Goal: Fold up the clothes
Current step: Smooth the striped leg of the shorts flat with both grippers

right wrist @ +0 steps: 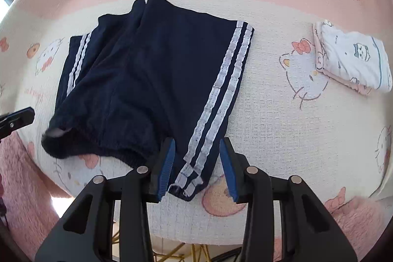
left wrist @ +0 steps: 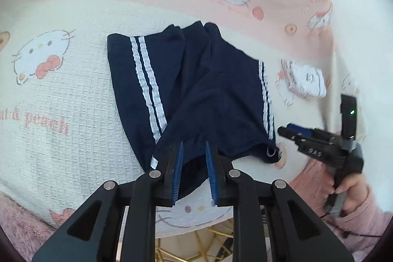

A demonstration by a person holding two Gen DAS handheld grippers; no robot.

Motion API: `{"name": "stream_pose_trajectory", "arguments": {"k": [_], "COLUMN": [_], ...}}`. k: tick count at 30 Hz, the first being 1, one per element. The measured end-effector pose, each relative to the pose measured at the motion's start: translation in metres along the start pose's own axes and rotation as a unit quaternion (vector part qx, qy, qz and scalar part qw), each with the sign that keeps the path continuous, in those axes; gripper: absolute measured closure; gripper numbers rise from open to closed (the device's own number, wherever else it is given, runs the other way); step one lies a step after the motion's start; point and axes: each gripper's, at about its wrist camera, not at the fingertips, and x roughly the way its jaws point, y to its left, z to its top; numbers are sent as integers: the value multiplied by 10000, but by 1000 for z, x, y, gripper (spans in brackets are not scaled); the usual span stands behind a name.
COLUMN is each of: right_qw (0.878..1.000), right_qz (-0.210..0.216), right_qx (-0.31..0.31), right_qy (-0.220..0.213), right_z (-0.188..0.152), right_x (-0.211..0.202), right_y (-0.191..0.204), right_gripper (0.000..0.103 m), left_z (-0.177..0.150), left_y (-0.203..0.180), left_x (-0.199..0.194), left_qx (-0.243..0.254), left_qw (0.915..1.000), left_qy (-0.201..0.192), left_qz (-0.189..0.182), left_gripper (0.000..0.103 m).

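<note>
Navy shorts (left wrist: 203, 90) with double white side stripes lie flat on a cartoon-cat blanket (left wrist: 61, 102), waistband toward me. My left gripper (left wrist: 194, 151) is open, its blue pads on either side of the waistband edge near the middle. In the right wrist view the shorts (right wrist: 147, 70) fill the centre. My right gripper (right wrist: 197, 146) is open, and the striped waistband corner (right wrist: 189, 183) lies between its fingers. The right gripper (left wrist: 302, 139) also shows at the right of the left wrist view, held by a hand in a pink sleeve. The left gripper's tip (right wrist: 17, 119) pokes in at the left edge.
A small folded white printed garment (right wrist: 351, 60) lies on the blanket (right wrist: 282, 127) to the right of the shorts, also visible as a white bundle (left wrist: 304, 80). The blanket's front edge drops off just under the grippers, with a gold wire frame (left wrist: 196, 244) below. Pink fluffy fabric (right wrist: 24, 176) borders both lower corners.
</note>
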Motion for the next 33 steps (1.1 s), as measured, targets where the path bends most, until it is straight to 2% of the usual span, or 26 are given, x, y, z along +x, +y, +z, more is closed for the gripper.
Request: {"name": "stream_pose_trajectory", "arguments": {"k": [1,2,4,7,10,13,16,19,21,24,26,30,33], "right_qw": [10000,9997,9980,9951,9933,9921,9911,9948,9971,9961,9941,9966,9959], "right_qz": [-81,-178,-190,-202,-226,-406,-689,-619,-294,246,451,120,-288], "right_qx": [24,-48,-291,-651,-727,-692,-587,-239,59,352,368,-10,-278], "right_qy": [53,171,525,712,874,967,975,777,705,765,912,818,815], "right_z": [4,7,4,-6,-11,-12,-11,-8,-8,-11,-14,-18,-15], "right_x": [6,15,32,42,39,36,32,20,15,17,25,26,21], "right_y": [1,3,10,18,15,4,-9,-21,-25,-26,-21,-9,-5], "right_gripper": [64,64,64,64,63,51,50,50,49,48,48,48,45], "left_z": [3,3,2,-8,-22,-30,-26,-22,-23,-28,-30,-33,-36], "left_y": [2,3,5,5,-9,-16,-6,5,13,16,14,12,9], "left_x": [-3,2,25,64,68,66,50,33,26,29,31,34,37], "left_qx": [-141,-119,-17,85,583,833,432,22,-397,-825,-893,-1029,-1132], "left_qw": [9998,9999,9977,9899,9842,9774,9837,9881,9909,9912,9906,9893,9882], "left_qy": [-87,-40,316,1014,1210,1443,1263,1081,984,1027,1027,1028,1029], "left_qz": [-147,48,593,984,1152,1302,1201,1094,823,145,121,73,37], "left_gripper": [82,82,82,82,78,70,67,67,67,67,67,67,66]}}
